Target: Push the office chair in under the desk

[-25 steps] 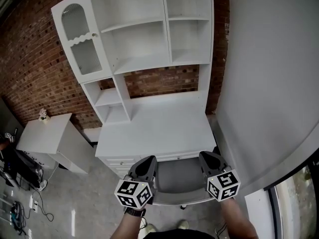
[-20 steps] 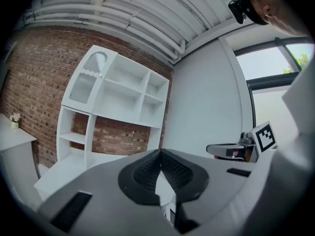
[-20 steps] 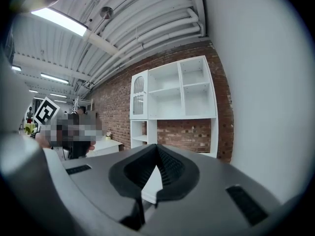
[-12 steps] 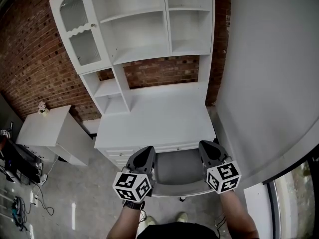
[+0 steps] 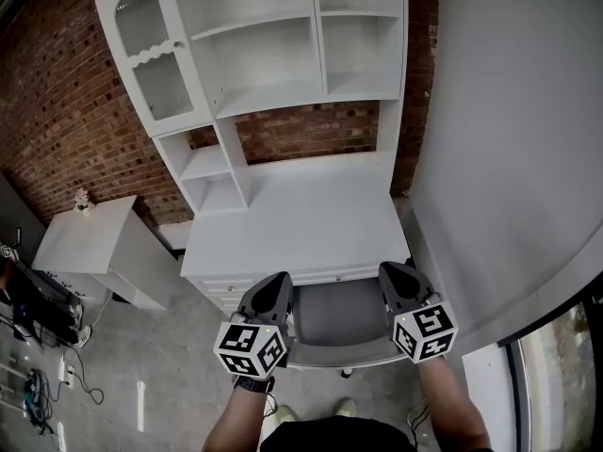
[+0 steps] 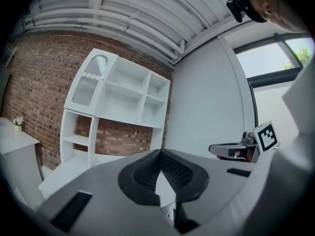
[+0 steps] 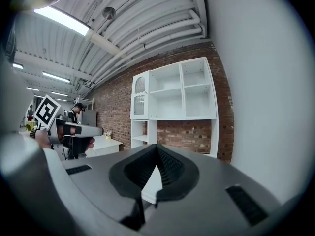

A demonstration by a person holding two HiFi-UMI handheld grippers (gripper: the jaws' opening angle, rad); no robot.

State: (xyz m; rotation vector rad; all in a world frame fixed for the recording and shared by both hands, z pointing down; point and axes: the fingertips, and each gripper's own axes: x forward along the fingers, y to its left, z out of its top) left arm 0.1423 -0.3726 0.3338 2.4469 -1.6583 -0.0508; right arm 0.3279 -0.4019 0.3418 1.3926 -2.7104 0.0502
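The office chair (image 5: pixel 334 314) has a grey seat and a pale back rim (image 5: pixel 341 359) and stands partly under the front edge of the white desk (image 5: pixel 301 224). My left gripper (image 5: pixel 275 286) is at the left end of the chair back and my right gripper (image 5: pixel 393 277) at the right end. Whether they press on the chair is hidden. Both are shut with nothing between the jaws, as the left gripper view (image 6: pixel 160 154) and the right gripper view (image 7: pixel 157 149) also show. Both point toward the desk's hutch (image 6: pixel 118 92).
A white hutch (image 5: pixel 273 55) with open shelves and one glass door rises off the desk against the brick wall. A grey wall (image 5: pixel 509 158) runs close on the right. A low white cabinet (image 5: pixel 89 252) stands to the left, with dark equipment (image 5: pixel 38 314) and cables (image 5: pixel 38 384) on the floor.
Both grippers and the chair have edged slightly forward toward the desk over the last second. The jaws stay shut.
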